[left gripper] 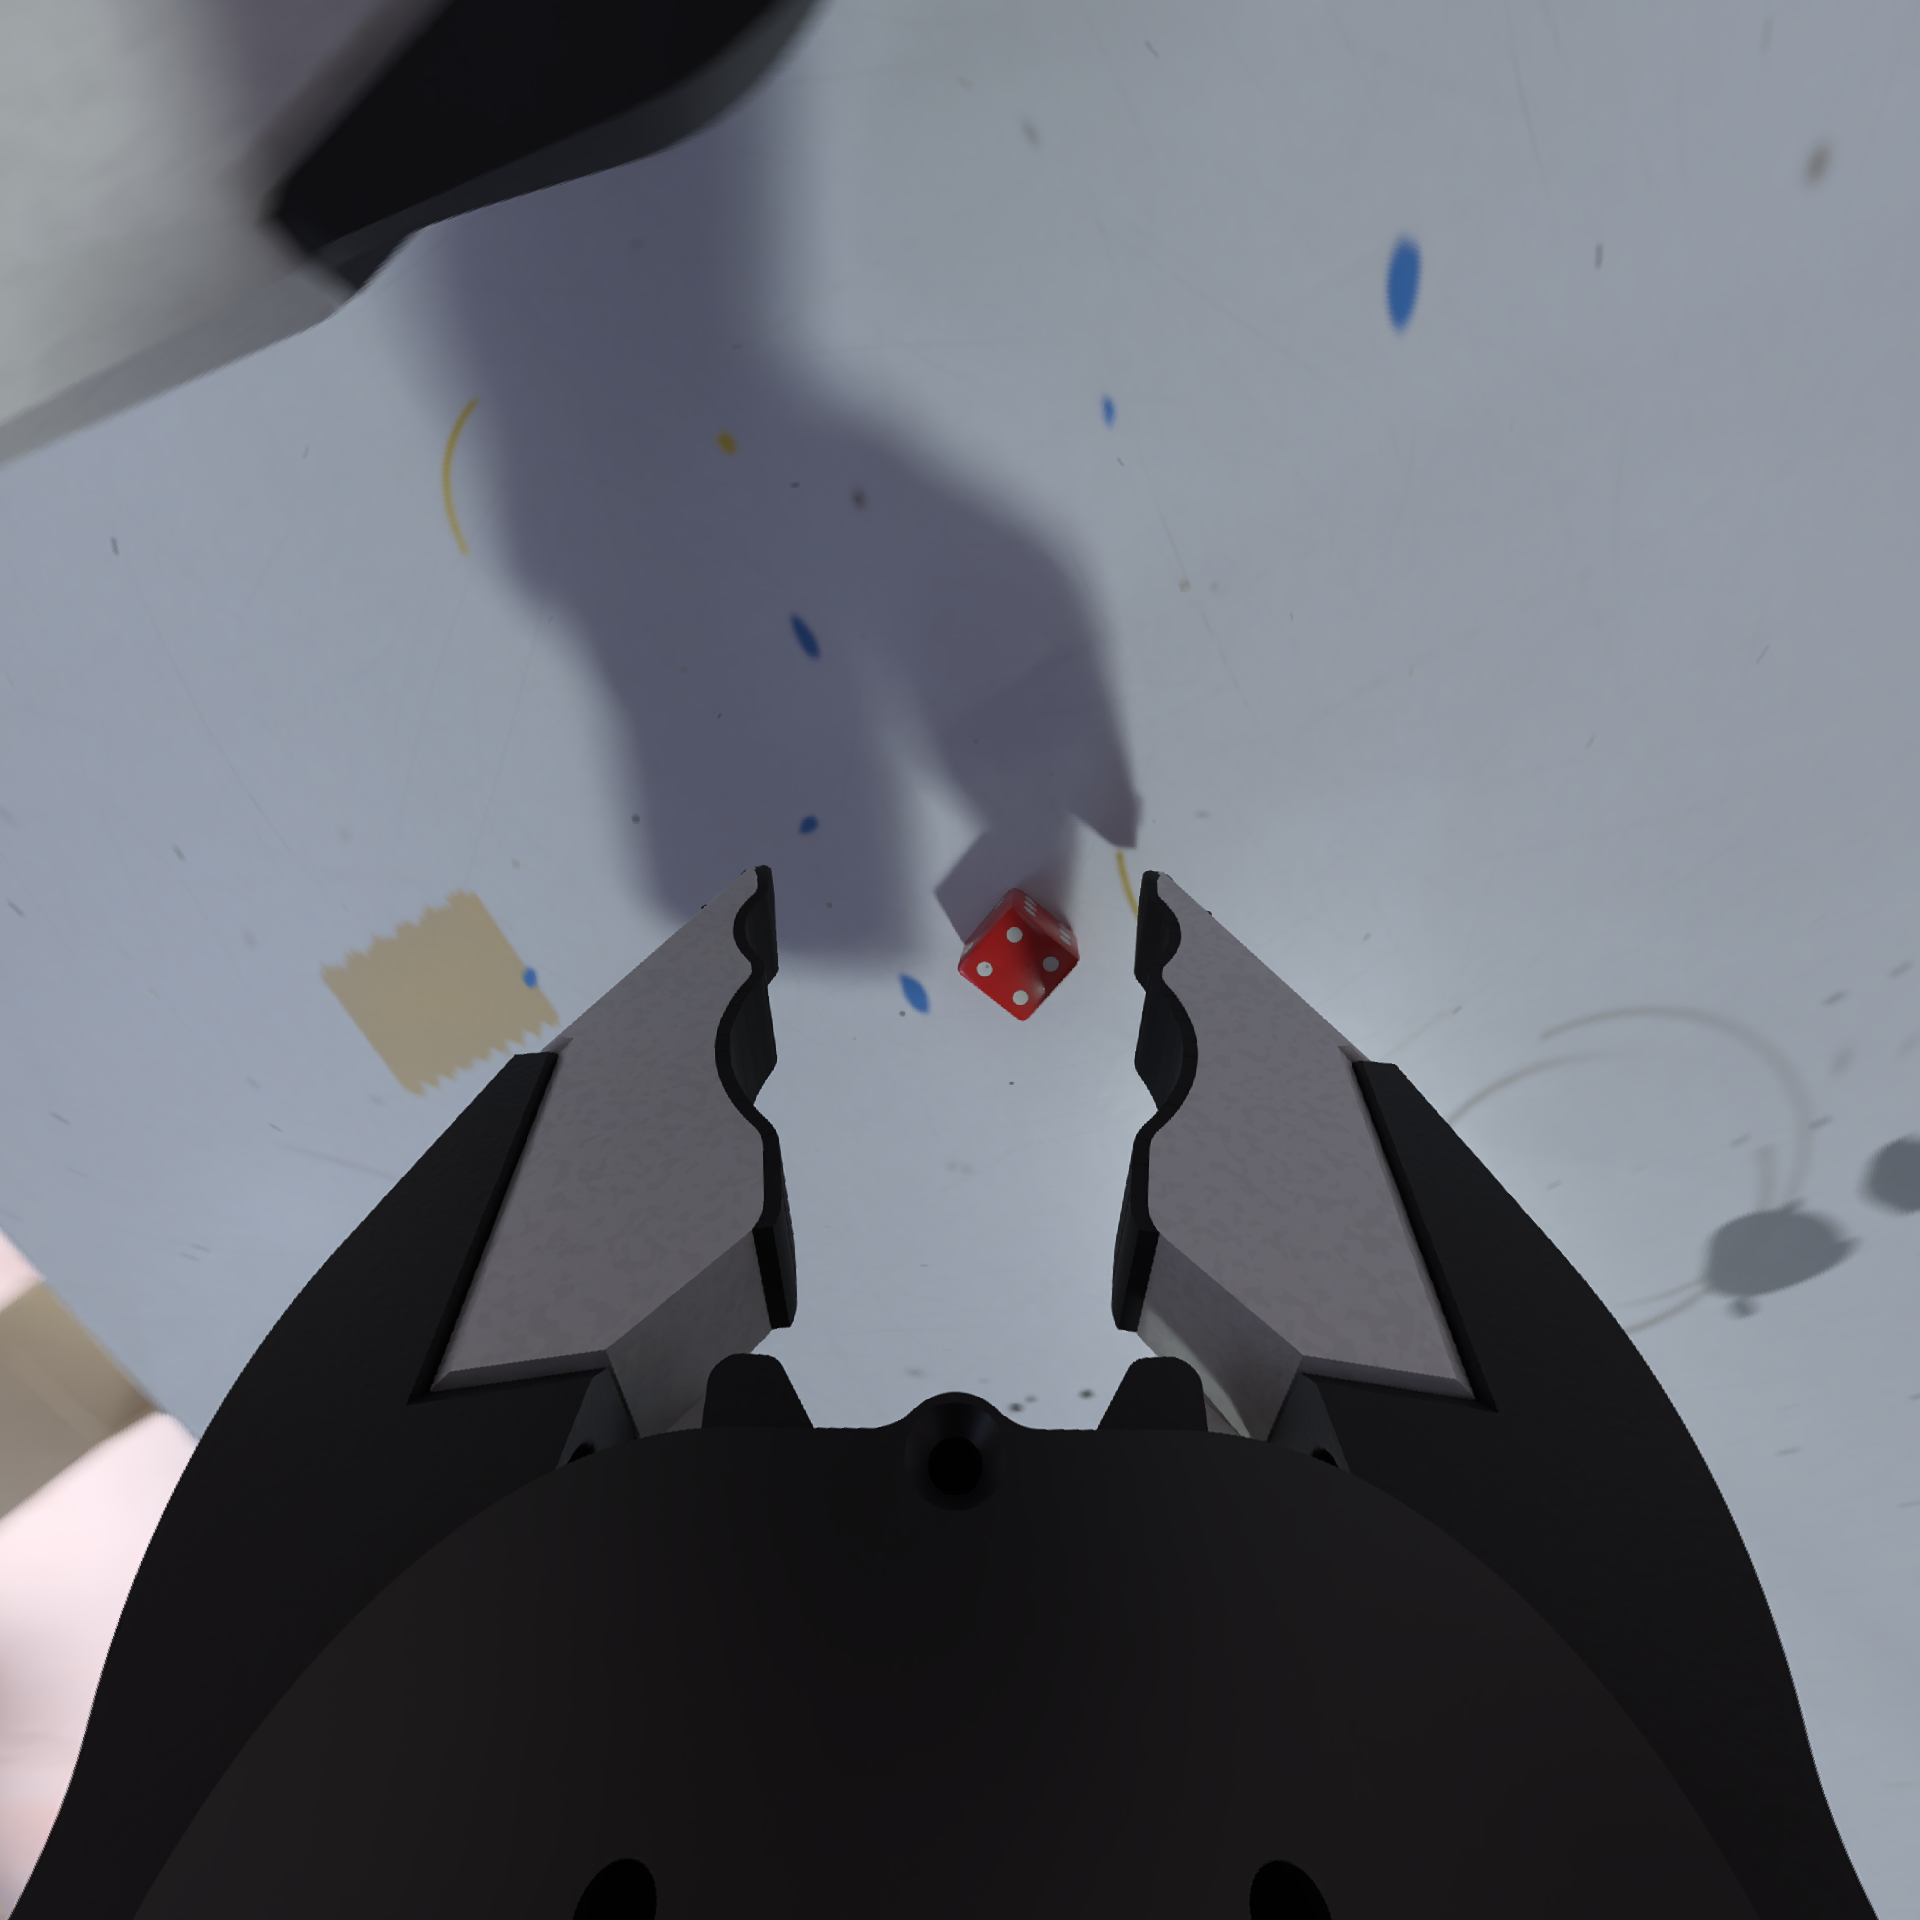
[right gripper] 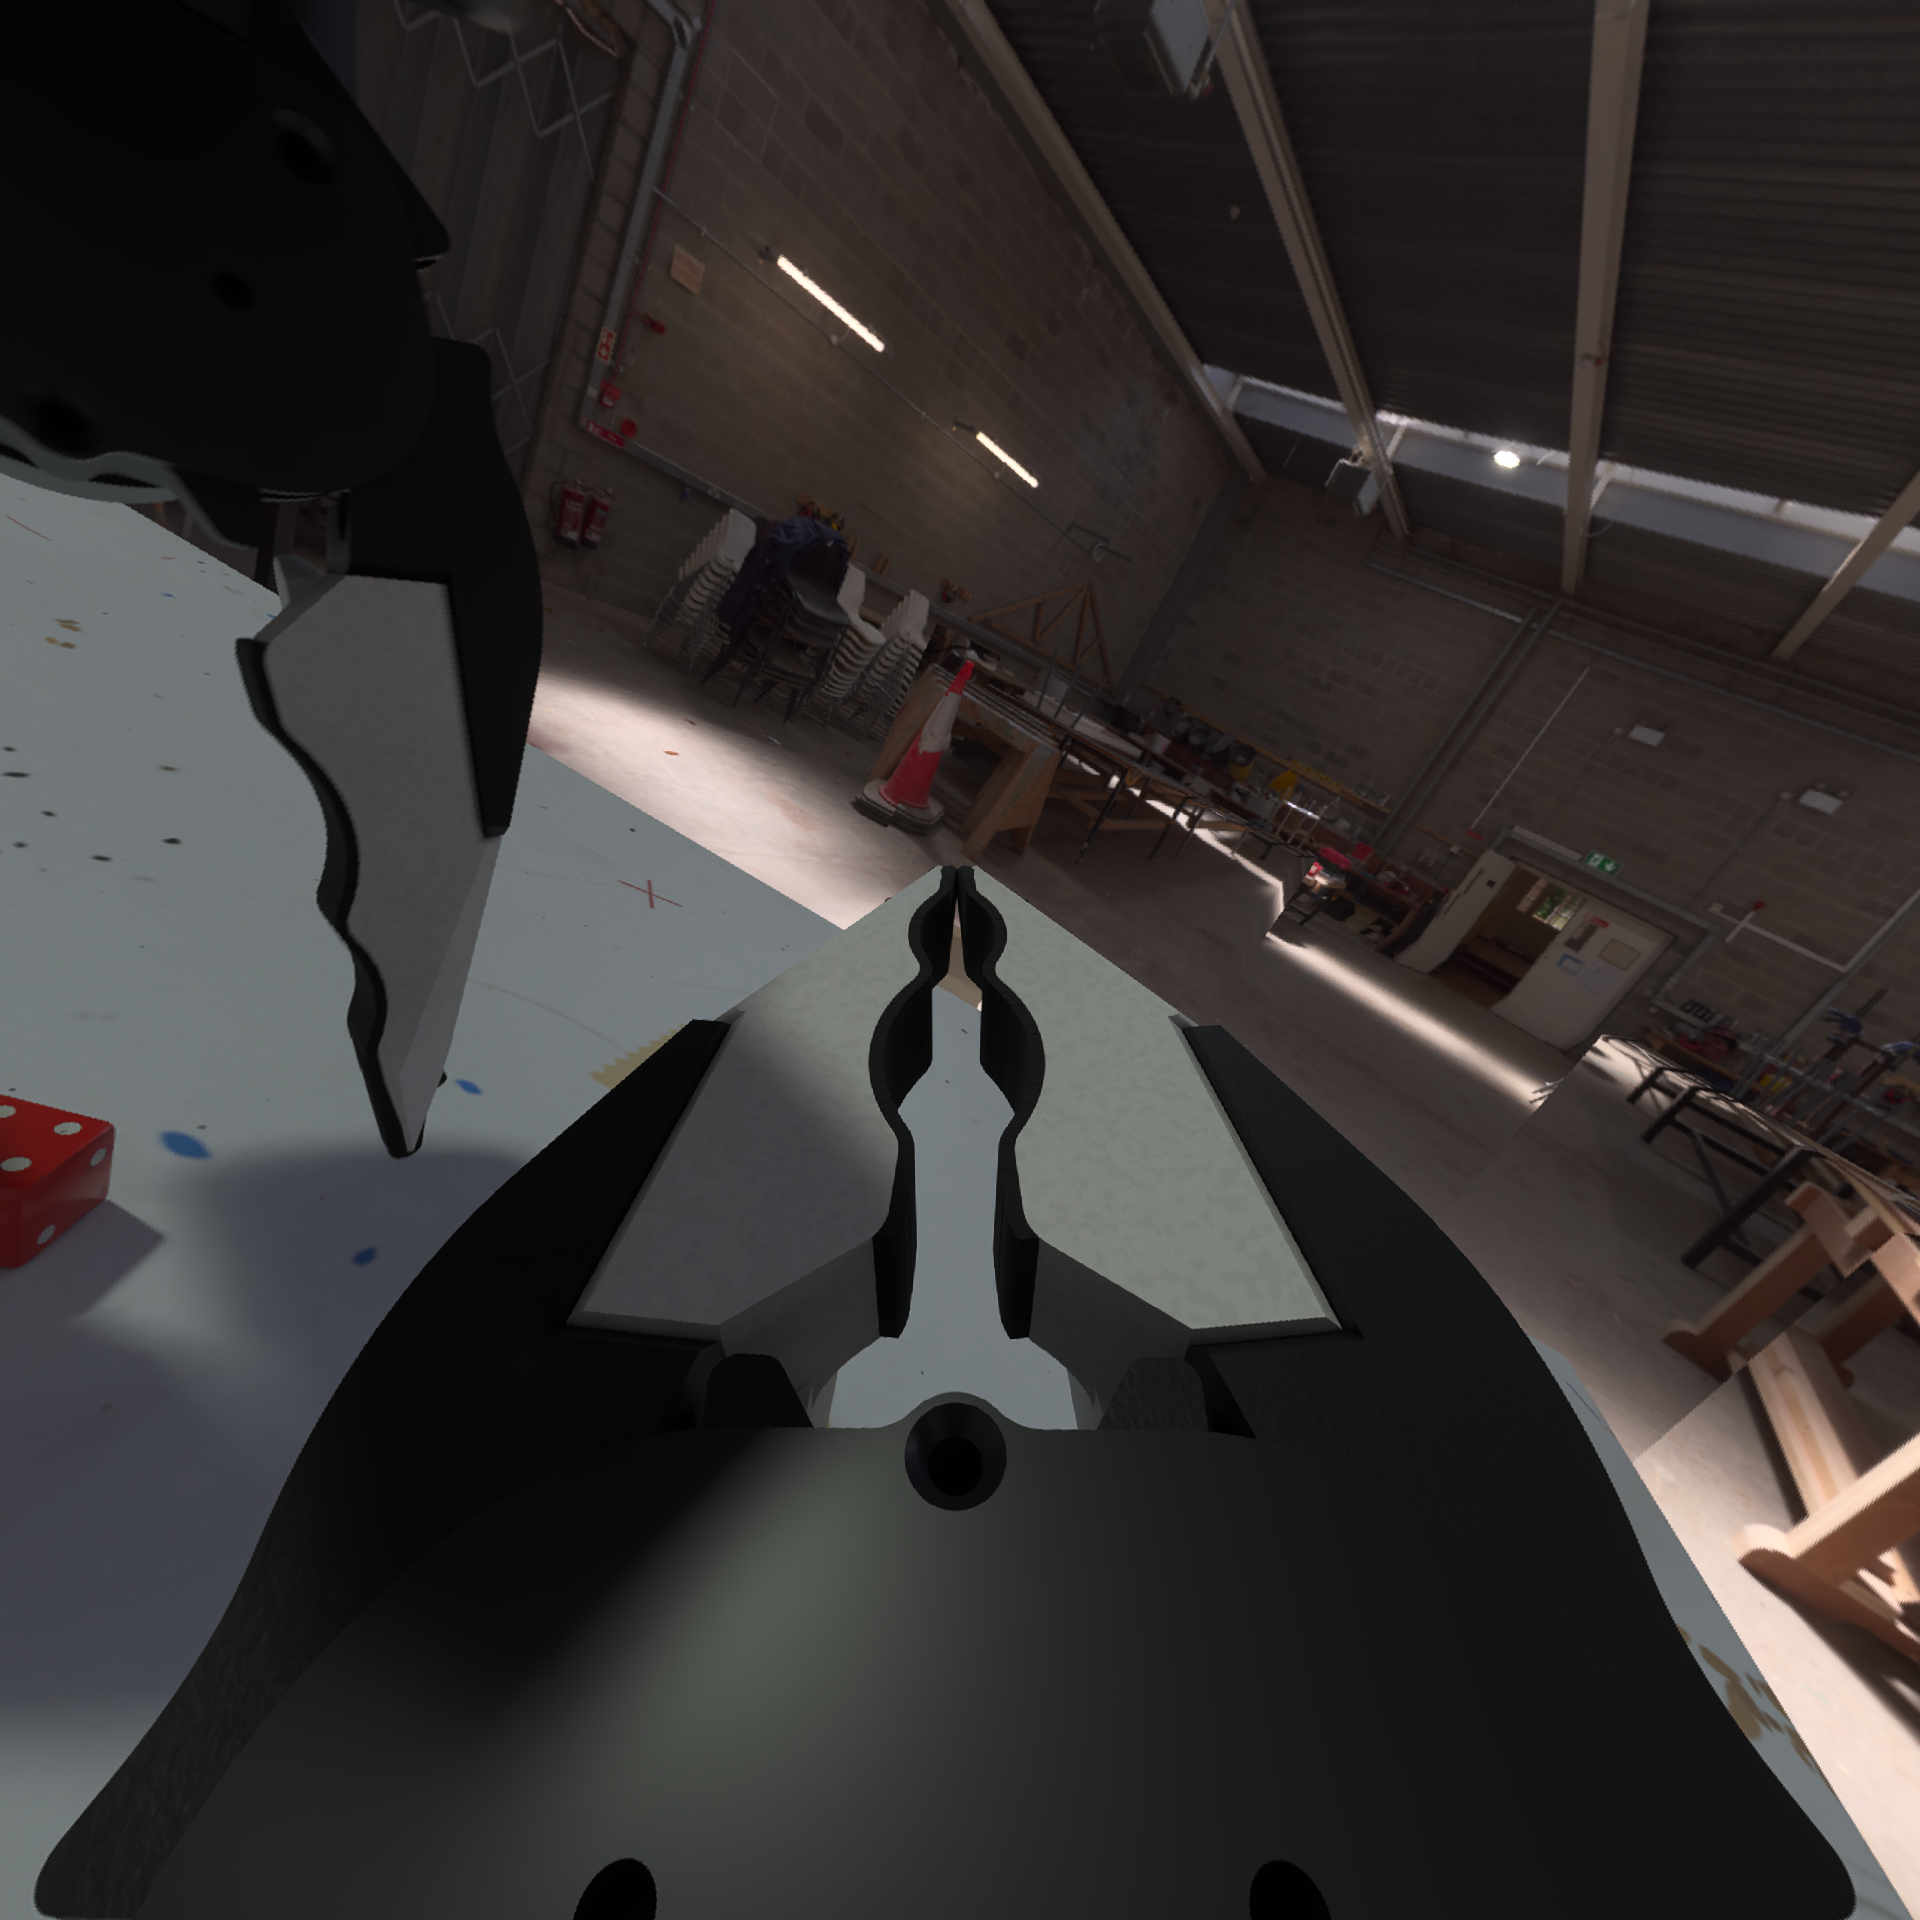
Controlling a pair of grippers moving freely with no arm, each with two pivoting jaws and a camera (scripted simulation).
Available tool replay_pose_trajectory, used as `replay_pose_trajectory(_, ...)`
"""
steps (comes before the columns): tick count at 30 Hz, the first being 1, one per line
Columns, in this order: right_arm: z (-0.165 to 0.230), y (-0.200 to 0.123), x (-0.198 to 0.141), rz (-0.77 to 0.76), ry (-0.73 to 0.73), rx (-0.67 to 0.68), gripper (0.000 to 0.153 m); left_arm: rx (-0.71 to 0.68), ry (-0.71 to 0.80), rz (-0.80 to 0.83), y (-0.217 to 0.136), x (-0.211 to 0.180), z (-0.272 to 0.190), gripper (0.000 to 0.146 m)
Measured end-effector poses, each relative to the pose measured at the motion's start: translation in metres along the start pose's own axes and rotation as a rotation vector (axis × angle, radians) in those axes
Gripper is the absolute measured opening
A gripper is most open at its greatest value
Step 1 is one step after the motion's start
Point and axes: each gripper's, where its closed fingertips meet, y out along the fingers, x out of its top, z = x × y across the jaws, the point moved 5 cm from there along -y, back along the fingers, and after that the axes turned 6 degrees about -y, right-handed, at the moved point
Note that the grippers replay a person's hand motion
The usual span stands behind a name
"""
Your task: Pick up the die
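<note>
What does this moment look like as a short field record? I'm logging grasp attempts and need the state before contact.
target: red die, white pips, resting on the table
left gripper: open, above the die, not touching it
die position: framed between the left fingers, nearer the right-hand one
right gripper: shut, empty, pointing past the table edge
table marks: blue paint spots, tan tape piece
die lifted: not yet

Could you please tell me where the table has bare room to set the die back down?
Nearly all of the table is bare, only paint-flecked. Widest: right of the die, toward the faint ring marks. Also free: beyond the tan tape patch. Crowded only around the die, under the open left tool.
</note>
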Motion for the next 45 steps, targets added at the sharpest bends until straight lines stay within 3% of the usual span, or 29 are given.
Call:
replay_pose_trajectory(3, -0.001, 0.0, 0.0, 0.0, 0.007, -0.001, 0.0, -0.012, -0.226, -0.115, -0.01, 0.002, 0.006, 0.07)
replay_pose_trajectory(8, -0.001, 0.0, -0.001, 0.002, 0.02, 0.0, 0.0, 0.308, -0.571, -0.425, -0.025, -0.002, 0.003, 0.07)
replay_pose_trajectory(11, 0.001, 0.001, -0.001, 0.003, 0.016, 0.008, 0.0, 0.33, -0.775, -0.538, -0.018, 0.001, -0.01, 0.07)
replay_pose_trajectory(19, 0.002, 0.0, 0.0, 0.003, 0.021, 0.016, 0.0, 0.448, -0.891, -0.45, 0.005, -0.012, -0.022, 0.06)
replay_pose_trajectory(24, 0.002, 0.001, -0.001, 0.006, 0.024, 0.02, 0.0, 0.493, -0.899, -0.408, 0.01, -0.028, -0.025, 0.048)
replay_pose_trajectory(29, 0.003, 0.001, -0.001, 0.006, 0.022, 0.025, 0.0, 0.353, -0.882, -0.49, 0.013, -0.029, -0.028, 0.04)
replay_pose_trajectory(32, 0.004, 0.001, -0.001, 0.006, 0.018, 0.029, 0.0, 0.329, -0.848, -0.484, 0.013, -0.03, -0.028, 0.021)
replay_pose_trajectory(35, 0.004, 0.001, -0.001, 0.006, 0.016, 0.031, 0.0, 0.335, -0.792, -0.47, 0.013, -0.029, -0.024, 0.018)
replay_pose_trajectory(40, 0.009, 0.001, 0.001, -0.021, 0.038, 0.121, 0.002, 0.633, -0.453, -0.448, 0.008, -0.021, -0.003, 0.018)
replay_pose_trajectory(43, 0.013, -0.003, 0.002, -0.028, 0.084, 0.24, 0.013, 0.826, -0.25, -0.462, 0.006, -0.015, 0.009, 0.018)
replay_pose_trajectory(45, 0.015, -0.008, 0.004, -0.031, 0.136, 0.325, 0.023, 0.884, -0.159, -0.464, 0.011, -0.017, 0.014, 0.018)
